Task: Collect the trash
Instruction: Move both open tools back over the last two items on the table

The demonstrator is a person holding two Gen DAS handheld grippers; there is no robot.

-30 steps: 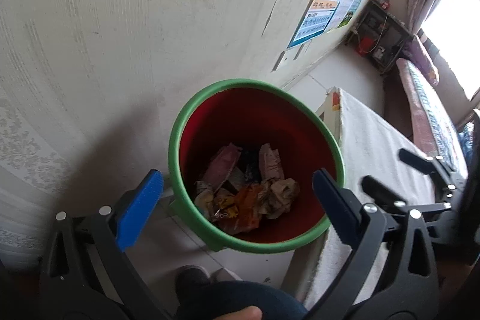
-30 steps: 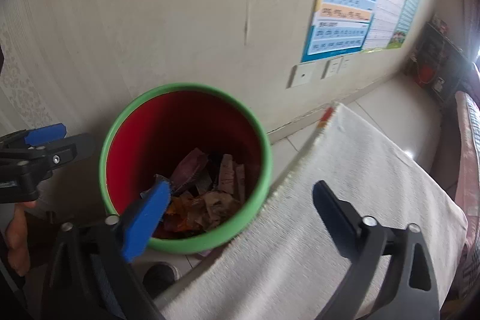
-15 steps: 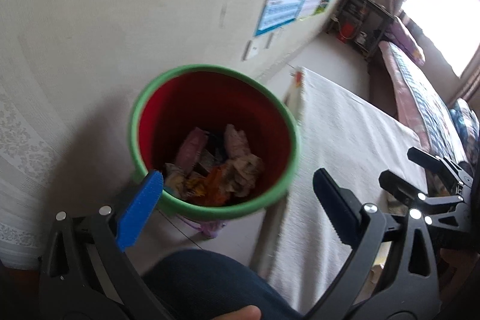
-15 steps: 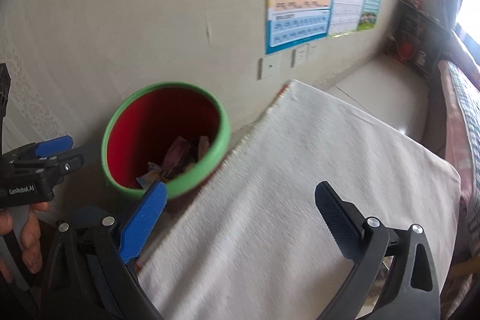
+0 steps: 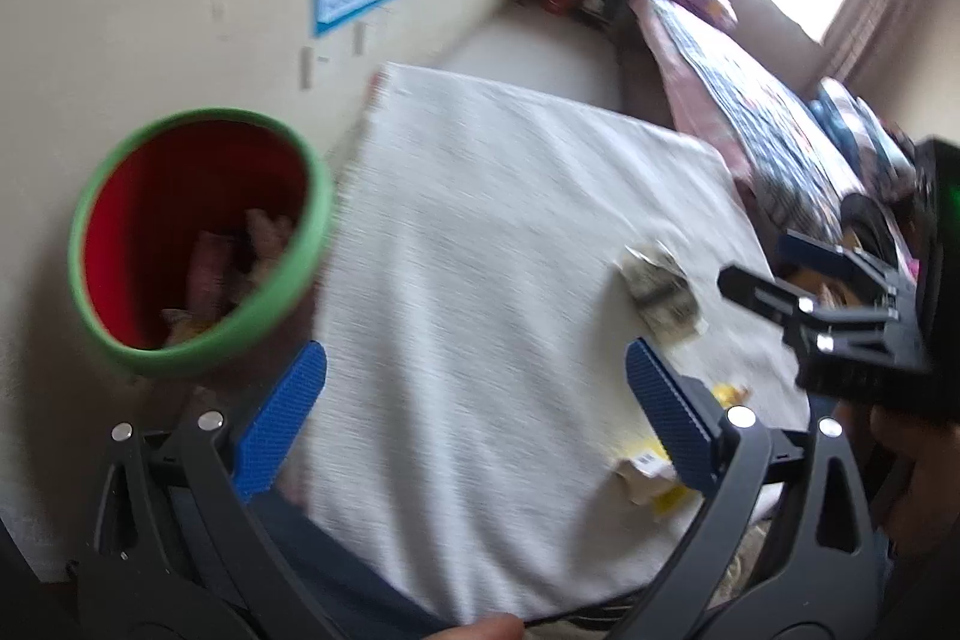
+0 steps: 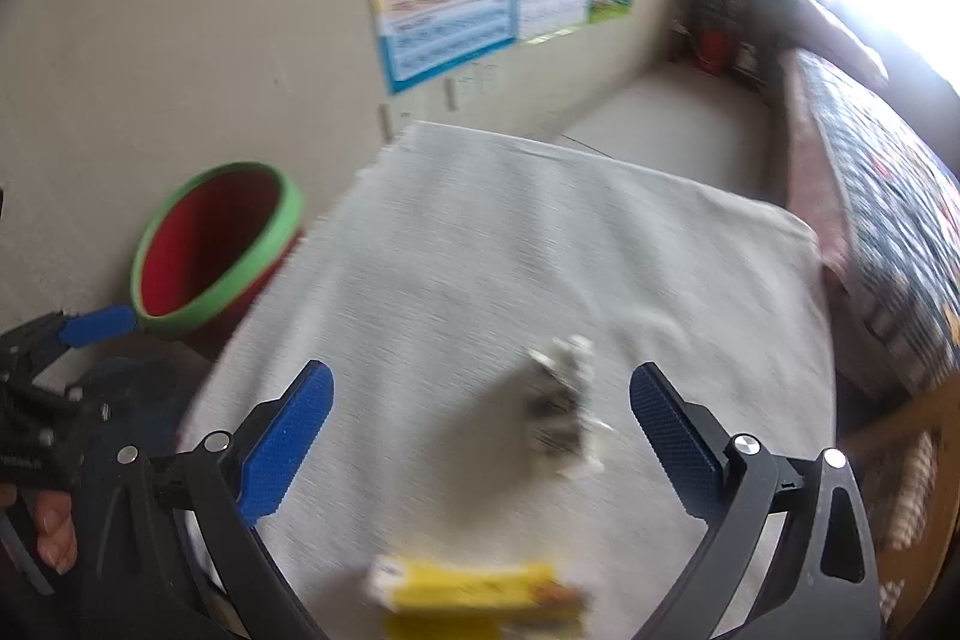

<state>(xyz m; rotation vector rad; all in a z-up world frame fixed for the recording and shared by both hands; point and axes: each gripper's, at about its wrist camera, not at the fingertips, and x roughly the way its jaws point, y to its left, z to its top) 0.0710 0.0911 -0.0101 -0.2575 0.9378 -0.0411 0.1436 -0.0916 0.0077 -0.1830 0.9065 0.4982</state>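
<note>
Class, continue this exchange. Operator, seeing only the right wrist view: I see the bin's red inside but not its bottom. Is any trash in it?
Observer: Yes. The left wrist view looks into the bin and shows crumpled wrappers at the bottom.
Operator: Is the left gripper holding anything? I see only its edge.
Observer: No. Its jaws are wide open with nothing between them.
</note>
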